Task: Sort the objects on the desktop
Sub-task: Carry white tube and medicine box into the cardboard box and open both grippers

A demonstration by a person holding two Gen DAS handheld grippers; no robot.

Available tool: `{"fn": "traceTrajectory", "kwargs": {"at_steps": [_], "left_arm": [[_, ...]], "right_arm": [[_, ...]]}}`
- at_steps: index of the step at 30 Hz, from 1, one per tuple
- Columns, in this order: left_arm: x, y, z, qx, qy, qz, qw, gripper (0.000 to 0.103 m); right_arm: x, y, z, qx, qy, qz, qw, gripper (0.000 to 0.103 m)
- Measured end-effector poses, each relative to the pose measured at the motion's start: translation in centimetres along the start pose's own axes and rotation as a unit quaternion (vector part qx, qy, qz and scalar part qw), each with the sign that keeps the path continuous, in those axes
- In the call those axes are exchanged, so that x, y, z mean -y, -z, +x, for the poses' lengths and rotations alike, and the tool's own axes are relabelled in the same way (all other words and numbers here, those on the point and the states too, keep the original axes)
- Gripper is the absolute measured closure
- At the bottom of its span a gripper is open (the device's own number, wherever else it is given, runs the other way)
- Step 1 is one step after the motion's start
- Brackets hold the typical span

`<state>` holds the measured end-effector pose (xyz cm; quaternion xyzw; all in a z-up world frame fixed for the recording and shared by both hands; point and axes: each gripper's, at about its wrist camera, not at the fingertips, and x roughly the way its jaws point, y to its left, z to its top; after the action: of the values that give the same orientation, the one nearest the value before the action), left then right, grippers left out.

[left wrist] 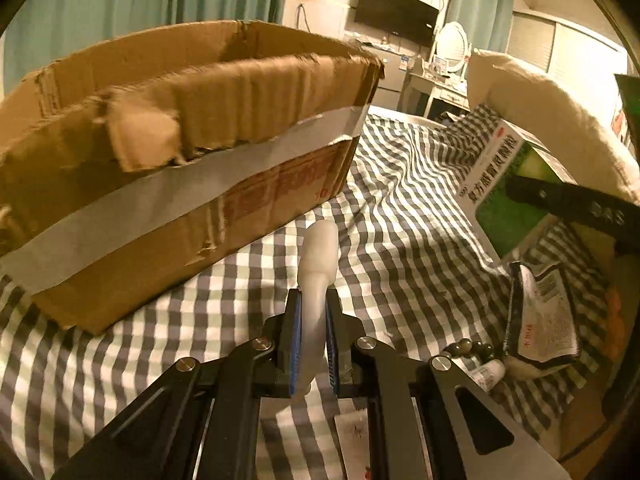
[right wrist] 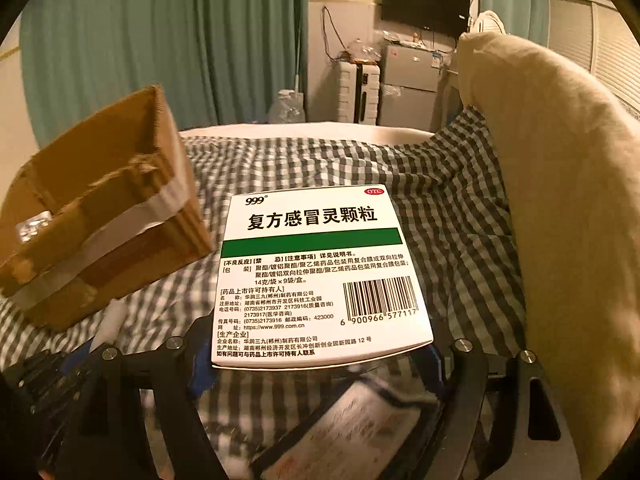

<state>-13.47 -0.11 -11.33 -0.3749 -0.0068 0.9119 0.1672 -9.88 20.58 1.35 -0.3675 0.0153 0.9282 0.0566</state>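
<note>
While the left gripper (left wrist: 312,308) pinches a white tube (left wrist: 318,256) between its blue pads, the carton (left wrist: 172,168) stands just left of it on the checked cloth (left wrist: 400,208), open-topped, torn along the near rim, with a grey tape band and faded red print that cannot be read. Right of the carton, the right gripper (right wrist: 320,360) holds a medicine box (right wrist: 320,276) raised over the cloth, jaws spread wide and closed against its sides. Box face reads "999", "复方感冒灵颗粒", "OTC", barcode 6 900966 577117, and "https://www.999.com.cn". Right of the carton, low in the left view, lie a dark sachet (left wrist: 540,316), a bead string (left wrist: 472,350) and a small vial (left wrist: 486,372). A cream pillow (right wrist: 560,200) bounds the cloth on the far side from the carton.
</note>
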Motion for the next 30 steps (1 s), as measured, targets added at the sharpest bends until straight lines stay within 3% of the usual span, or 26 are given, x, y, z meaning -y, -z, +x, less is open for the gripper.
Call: {"fn": "traceTrajectory", "kwargs": {"at_steps": [8,17,25,30], "left_arm": [[0.5,0.0,-3.4,0.017,-0.012,-0.004,0.9998,0.092],[0.6,-0.6,-8.5,0.063,-0.016,-0.008,0.9978,0.092],[-1.4,-2.8,-12.4,0.098,-0.026,-0.024,0.9945,0.092],[-4.0,-5.5,-14.7,0.124,-0.031,-0.072,0.9893,0.092]], "right_arm": [[-1.4,0.8,-5.0,0.019,-0.032,0.007,0.999,0.025],[-2.8,0.2,-10.0,0.043,-0.057,-0.001,0.997,0.025],[-5.4,-1.1,-13.4,0.071,-0.091,-0.025,0.993,0.025],[-8.2,-3.7,-13.6,0.088,-0.129,-0.050,0.987,0.025]]}}
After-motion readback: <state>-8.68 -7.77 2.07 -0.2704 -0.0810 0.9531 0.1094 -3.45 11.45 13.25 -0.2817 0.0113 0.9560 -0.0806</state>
